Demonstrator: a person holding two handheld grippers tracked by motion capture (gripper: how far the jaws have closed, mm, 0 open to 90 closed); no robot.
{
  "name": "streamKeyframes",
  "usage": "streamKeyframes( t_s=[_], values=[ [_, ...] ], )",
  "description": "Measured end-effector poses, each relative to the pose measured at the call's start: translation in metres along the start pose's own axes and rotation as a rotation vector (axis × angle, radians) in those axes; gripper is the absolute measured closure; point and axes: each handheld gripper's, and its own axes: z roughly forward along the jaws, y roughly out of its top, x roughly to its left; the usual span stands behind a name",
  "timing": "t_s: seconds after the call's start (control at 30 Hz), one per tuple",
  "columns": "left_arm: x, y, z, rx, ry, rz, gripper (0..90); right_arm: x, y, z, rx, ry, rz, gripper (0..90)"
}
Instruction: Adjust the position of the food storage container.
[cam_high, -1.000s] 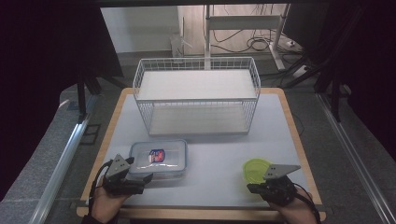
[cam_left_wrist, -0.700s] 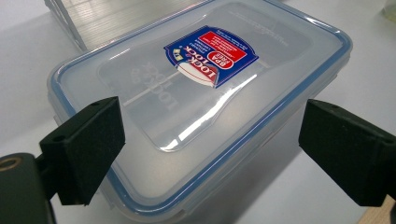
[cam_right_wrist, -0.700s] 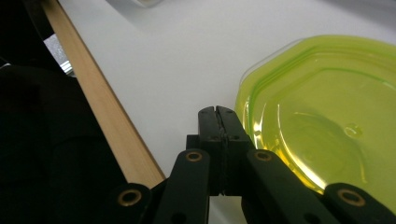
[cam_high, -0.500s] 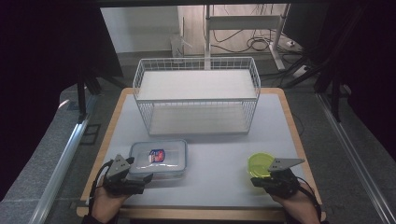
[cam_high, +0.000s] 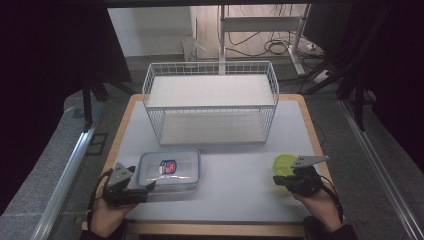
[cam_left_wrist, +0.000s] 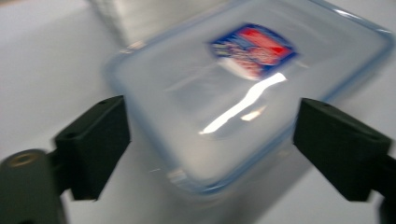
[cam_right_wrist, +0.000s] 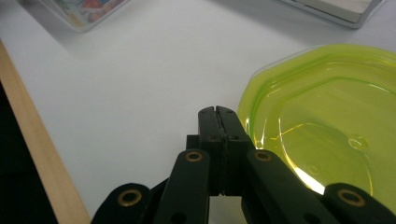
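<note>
The left gripper (cam_high: 145, 188) is straddling the clear box's (cam_high: 169, 169) near corner at seven o'clock, jaws spread and just closing, pads not touching. At four o'clock, the right gripper (cam_high: 278, 181), pressed together, is sitting beside the green lid's (cam_high: 284, 162) edge, bare table (cam_high: 235, 175) between.

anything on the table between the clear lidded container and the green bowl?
Nothing: in the high view, bare white table separates the clear container from the green bowl.

Left gripper (cam_left_wrist: 208, 144): jaws wide, just been closing, either side of the box's near corner, not touching.
Clear box (cam_left_wrist: 243, 93): centre frame, blue-rimmed lid, red-blue label upper right.
Tabletop (cam_left_wrist: 46, 70): white.
</note>
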Motion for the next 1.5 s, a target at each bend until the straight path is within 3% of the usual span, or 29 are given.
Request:
streamKeyframes(
  t_s=[0.1,0.2,0.3,0.37,0.43,0.53,0.73,0.97,1.2,1.23,1.5],
  values=[
    [0.025,-0.007,-0.01,-0.004,0.069,-0.051,37.6,0.0,0.001,0.0,0.002,-0.015,-0.001,90.0],
    [0.042,-0.015,-0.002,0.065,0.099,-0.095,58.9,0.003,0.002,0.0,-0.01,-0.019,-0.012,90.0],
    [0.042,-0.018,0.018,0.149,0.052,-0.101,73.4,0.006,0.005,0.0,-0.032,-0.024,-0.022,90.0],
    [0.036,-0.014,0.028,0.174,0.018,-0.093,78.4,0.008,0.006,0.001,-0.045,-0.03,-0.024,90.0],
    [0.031,-0.011,0.034,0.185,0.049,-0.072,84.7,0.01,0.007,0.002,-0.055,-0.033,-0.026,90.0],
    [0.032,-0.009,0.038,0.172,0.007,-0.107,85.8,0.014,0.01,0.005,-0.066,-0.029,-0.029,90.0],
    [0.02,0.0,0.049,0.177,-0.02,-0.082,86.0,0.027,0.019,0.02,-0.066,-0.021,-0.053,90.0],
    [-0.004,0.016,0.067,0.181,-0.074,-0.021,86.0,0.034,0.029,0.039,-0.053,-0.026,-0.068,90.0],
    [-0.029,0.033,0.088,0.18,-0.123,0.035,85.9,0.04,0.039,0.055,-0.049,-0.07,-0.065,89.9],
    [-0.032,0.036,0.09,0.185,-0.134,0.055,85.7,0.041,0.04,0.057,-0.048,-0.078,-0.062,89.9],
    [-0.054,0.043,0.099,0.174,-0.183,0.096,84.2,0.037,0.039,0.056,-0.055,-0.092,-0.049,88.8]
  ],
)
